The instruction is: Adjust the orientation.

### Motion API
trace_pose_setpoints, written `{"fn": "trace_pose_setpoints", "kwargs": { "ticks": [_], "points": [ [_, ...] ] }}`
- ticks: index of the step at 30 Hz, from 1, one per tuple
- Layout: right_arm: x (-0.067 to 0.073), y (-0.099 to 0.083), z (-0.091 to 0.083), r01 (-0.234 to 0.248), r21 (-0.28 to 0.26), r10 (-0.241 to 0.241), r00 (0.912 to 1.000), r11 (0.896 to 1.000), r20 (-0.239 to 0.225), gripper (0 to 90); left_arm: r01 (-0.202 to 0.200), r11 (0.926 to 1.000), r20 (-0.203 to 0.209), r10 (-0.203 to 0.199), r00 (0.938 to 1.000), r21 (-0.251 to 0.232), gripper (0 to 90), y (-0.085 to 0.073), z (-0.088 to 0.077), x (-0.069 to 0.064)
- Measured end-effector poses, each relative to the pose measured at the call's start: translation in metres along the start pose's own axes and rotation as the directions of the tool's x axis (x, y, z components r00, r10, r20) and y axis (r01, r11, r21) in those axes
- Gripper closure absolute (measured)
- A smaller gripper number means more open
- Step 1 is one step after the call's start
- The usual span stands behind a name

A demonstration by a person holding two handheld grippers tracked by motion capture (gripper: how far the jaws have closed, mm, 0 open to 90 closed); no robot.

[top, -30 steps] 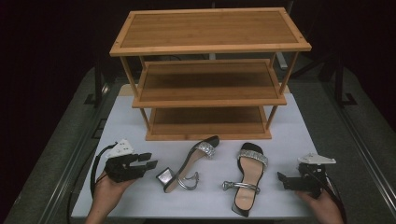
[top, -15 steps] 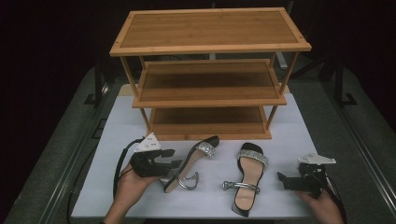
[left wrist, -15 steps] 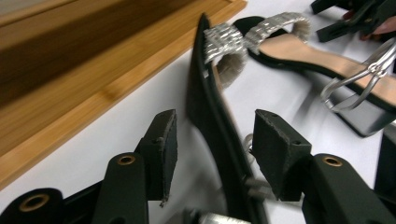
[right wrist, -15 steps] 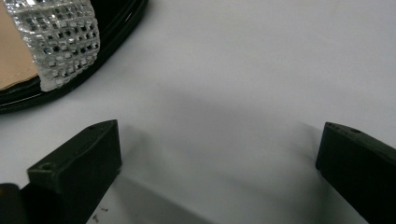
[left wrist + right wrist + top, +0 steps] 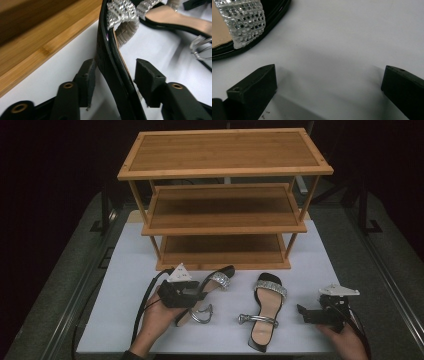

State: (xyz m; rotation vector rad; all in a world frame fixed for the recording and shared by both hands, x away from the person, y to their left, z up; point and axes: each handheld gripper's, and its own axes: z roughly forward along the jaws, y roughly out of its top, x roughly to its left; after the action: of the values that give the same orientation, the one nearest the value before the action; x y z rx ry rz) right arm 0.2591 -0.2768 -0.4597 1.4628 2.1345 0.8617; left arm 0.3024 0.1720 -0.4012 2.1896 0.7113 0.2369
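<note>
The left sandal (image 5: 207, 292), black with a rhinestone toe strap and a silver ankle strap, lies tipped on its side on the white table mat (image 5: 125, 270), just in front of the bottom shelf of the bamboo shoe rack (image 5: 225, 215). Its toe points toward the rack; its heel end sits beside the left gripper (image 5: 197, 295). In the left gripper view the sandal's sole edge (image 5: 112, 67) runs up between the two black jaws. The jaws have just been opening and now stand apart on either side of the sole: the left pad is close against it, the right pad has a gap, so they are not clamped on it. The person's left hand (image 5: 155, 320) holds that gripper low over the mat.

The right sandal (image 5: 265, 312) lies flat, sole down, to the right of the first, well apart from it. Farther right, the right gripper (image 5: 302, 312) rests near the mat's edge in the right hand (image 5: 345, 340), its jaws spread wide with nothing between them, pointing toward the right sandal's rhinestone strap (image 5: 244, 20).
</note>
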Motion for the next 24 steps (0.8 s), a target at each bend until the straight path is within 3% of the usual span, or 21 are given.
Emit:
{"fn": "trace_pose_setpoints", "kwargs": {
  "ticks": [3,7,12,14,19,24],
  "points": [
    [0.000,0.000,0.000,0.001,-0.001,-0.001,1.0000,1.000,0.000,0.0,-0.012,0.9999,0.007,0.012,0.9999,0.009,60.2,0.000,0.002,-0.001],
    [0.000,0.000,0.000,0.000,0.000,0.000,1.0000,1.000,0.000,0.0,-0.002,0.9999,-0.020,0.002,0.9998,0.014,62.3,0.000,0.000,-0.004],
    [0.000,0.000,0.000,0.000,-0.001,0.000,1.0000,1.000,0.000,0.0,-0.040,0.9985,-0.045,0.041,0.9981,0.039,68.2,0.000,-0.006,-0.012],
    [0.000,0.000,0.000,0.000,-0.001,0.000,1.0000,1.000,0.000,0.0,-0.058,0.9974,-0.048,0.060,0.9971,0.043,70.9,-0.004,-0.012,-0.016],
    [0.000,0.000,0.000,0.000,-0.001,0.000,1.0000,1.000,0.000,0.0,-0.057,0.9976,-0.048,0.059,0.9971,0.040,75.4,-0.011,-0.020,-0.018],
    [0.000,0.000,0.000,0.000,-0.001,0.000,1.0000,1.000,0.000,0.0,-0.064,0.9967,-0.085,0.068,0.9940,0.050,76.7,-0.020,-0.035,-0.019]
  ]
}}
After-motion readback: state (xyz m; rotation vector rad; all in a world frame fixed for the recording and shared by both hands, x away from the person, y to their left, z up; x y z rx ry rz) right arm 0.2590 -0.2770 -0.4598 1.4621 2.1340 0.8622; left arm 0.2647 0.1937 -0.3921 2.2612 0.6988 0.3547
